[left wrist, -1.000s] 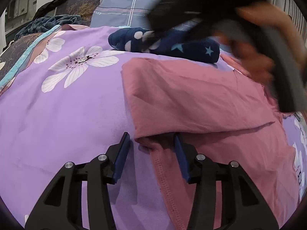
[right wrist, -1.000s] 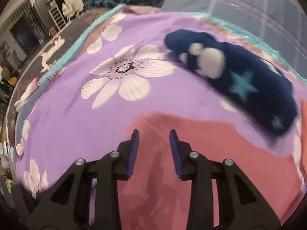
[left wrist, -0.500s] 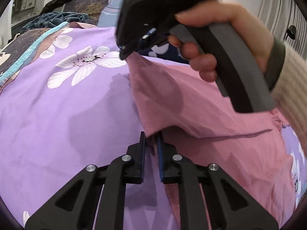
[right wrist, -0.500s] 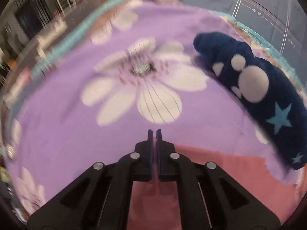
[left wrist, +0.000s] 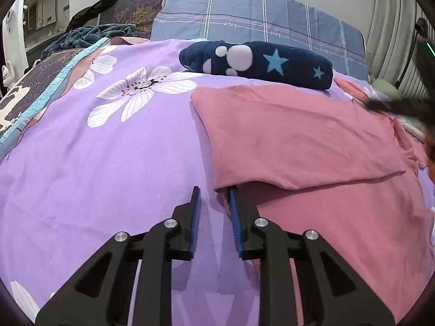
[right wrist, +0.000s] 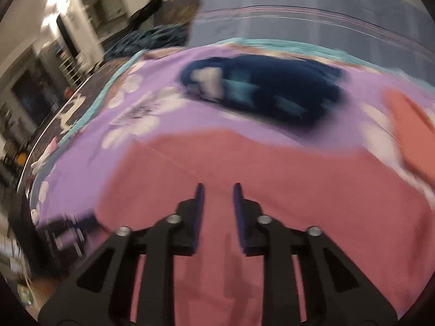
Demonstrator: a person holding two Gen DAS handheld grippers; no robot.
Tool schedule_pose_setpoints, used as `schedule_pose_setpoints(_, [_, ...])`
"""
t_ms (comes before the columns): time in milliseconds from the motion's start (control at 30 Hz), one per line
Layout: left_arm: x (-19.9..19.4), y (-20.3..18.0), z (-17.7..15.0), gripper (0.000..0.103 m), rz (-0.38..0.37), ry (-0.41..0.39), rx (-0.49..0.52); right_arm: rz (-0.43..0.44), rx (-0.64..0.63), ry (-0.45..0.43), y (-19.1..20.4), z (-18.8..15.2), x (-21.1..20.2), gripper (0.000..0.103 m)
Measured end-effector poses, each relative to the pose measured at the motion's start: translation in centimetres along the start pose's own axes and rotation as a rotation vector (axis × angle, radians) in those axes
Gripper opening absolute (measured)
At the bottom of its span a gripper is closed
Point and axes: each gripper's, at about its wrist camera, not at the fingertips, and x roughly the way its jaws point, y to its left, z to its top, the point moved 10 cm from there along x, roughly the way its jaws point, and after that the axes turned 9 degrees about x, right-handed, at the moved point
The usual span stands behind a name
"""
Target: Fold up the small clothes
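A pink garment (left wrist: 299, 135) lies on the purple flowered bedspread (left wrist: 108, 163), its upper layer folded over flat. My left gripper (left wrist: 214, 190) sits at the fold's near left corner. Its jaws are opening, with only bedspread between them, and the right fingertip (left wrist: 232, 195) is at the cloth's edge. My right gripper (right wrist: 218, 186) hovers over the pink garment (right wrist: 272, 168) in a blurred view, its jaws opening with nothing between them. In the left wrist view it is a dark blur at the right edge.
A rolled navy cloth with white dots and blue stars (left wrist: 255, 61) lies just beyond the garment. A blue plaid pillow (left wrist: 258, 19) and a dark teal blanket (left wrist: 89, 36) are at the head of the bed. An orange-pink cloth (right wrist: 410, 130) lies to the right.
Half a second ago both grippers were shut on the pink fold's left edge. Both have let go and opened, the fold lies flat, and the right gripper has swung off to the right.
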Motion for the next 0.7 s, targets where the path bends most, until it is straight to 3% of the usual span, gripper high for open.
schedule_pose_setpoints(100, [0.0, -0.3, -0.1, 0.023, 0.018, 0.009, 0.021, -0.106, 0.125, -0.018, -8.7, -3.8, -3.4, 0.016])
schedule_pose_setpoints(167, [0.2, -0.5, -0.2, 0.023, 0.034, 0.02, 0.035, -0.218, 0.209, 0.065, -14.6, -7.4, -3.5, 0.01])
schedule_pose_setpoints(267, [0.4, -0.4, -0.3, 0.031, 0.082, 0.041, 0.058, -0.087, 0.196, -0.001, -15.9, -8.7, -3.9, 0.009])
schedule_pose_setpoints(333, [0.5, -0.1, -0.2, 0.038, 0.111, 0.05, 0.068, -0.05, 0.23, -0.016, -16.3, -8.8, -3.8, 0.009])
schedule_pose_setpoints(500, [-2.0, 0.6, -0.1, 0.037, 0.11, 0.04, 0.047, -0.012, 0.266, -0.039, -16.7, -8.9, -4.2, 0.009])
schedule_pose_setpoints(700, [-5.9, -4.8, 4.7, 0.041, 0.007, -0.078, 0.087, 0.029, 0.293, -0.062, -16.6, -8.6, -4.1, 0.009])
